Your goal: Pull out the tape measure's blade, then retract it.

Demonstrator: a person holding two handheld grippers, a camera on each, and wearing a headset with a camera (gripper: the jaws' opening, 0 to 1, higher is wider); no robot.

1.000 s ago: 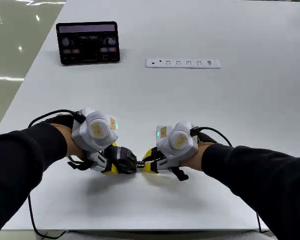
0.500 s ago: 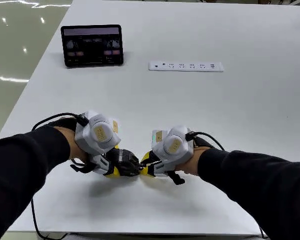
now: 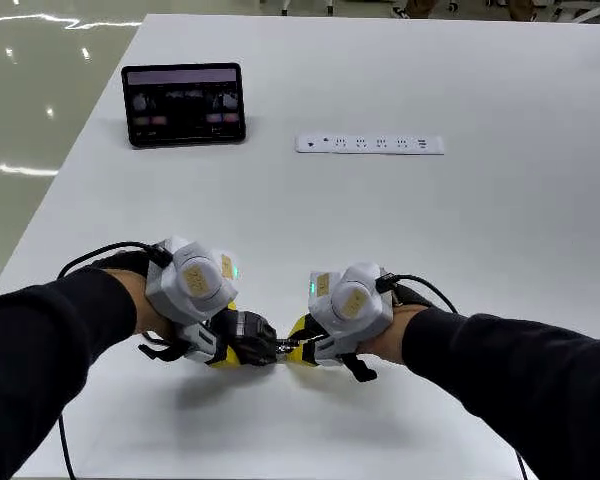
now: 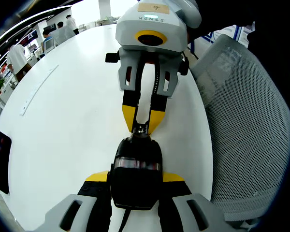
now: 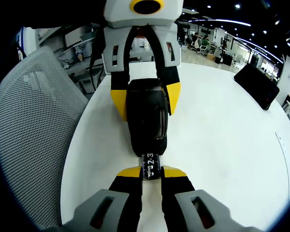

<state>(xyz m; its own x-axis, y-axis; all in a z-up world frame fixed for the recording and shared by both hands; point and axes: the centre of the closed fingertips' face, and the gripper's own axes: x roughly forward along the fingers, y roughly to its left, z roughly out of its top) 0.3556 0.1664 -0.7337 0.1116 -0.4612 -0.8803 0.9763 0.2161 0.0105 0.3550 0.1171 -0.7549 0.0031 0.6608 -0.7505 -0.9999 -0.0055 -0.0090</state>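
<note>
Head view: a wide white table [image 3: 460, 230] carries a black rectangular tablet [image 3: 183, 103] propped at the far left and a long white power strip [image 3: 370, 144] lying flat near the middle. At the near edge, two dark-sleeved arms bring the grippers tip to tip. The left gripper [image 3: 242, 343] is clamped around a compact black, rounded tape measure [image 3: 250, 332]. The right gripper [image 3: 296, 350] meets it at the case mouth.

Left gripper view: its yellow-tipped jaws press both flat sides of the tape measure [image 4: 137, 174], holding it just above the table. The right gripper [image 4: 143, 121] reaches in from the top with its tips pinched at the mouth of the case. A grey mesh chair [image 4: 241, 121] stands beside the table.

Right gripper view: its jaws are shut flat on the narrow blade [image 5: 150, 167], where printed numbers are visible. Only a short stub is out of the case. The left gripper [image 5: 146, 99] holds the case from beyond.

Handling, as a judgement: the case looks rigid and fairly dense, so it is best held across its broad sides. The blade is probably thin, springy, slick metal under return tension. Pinch its flat faces near the end hook, and ease it back rather than letting it snap.
</note>
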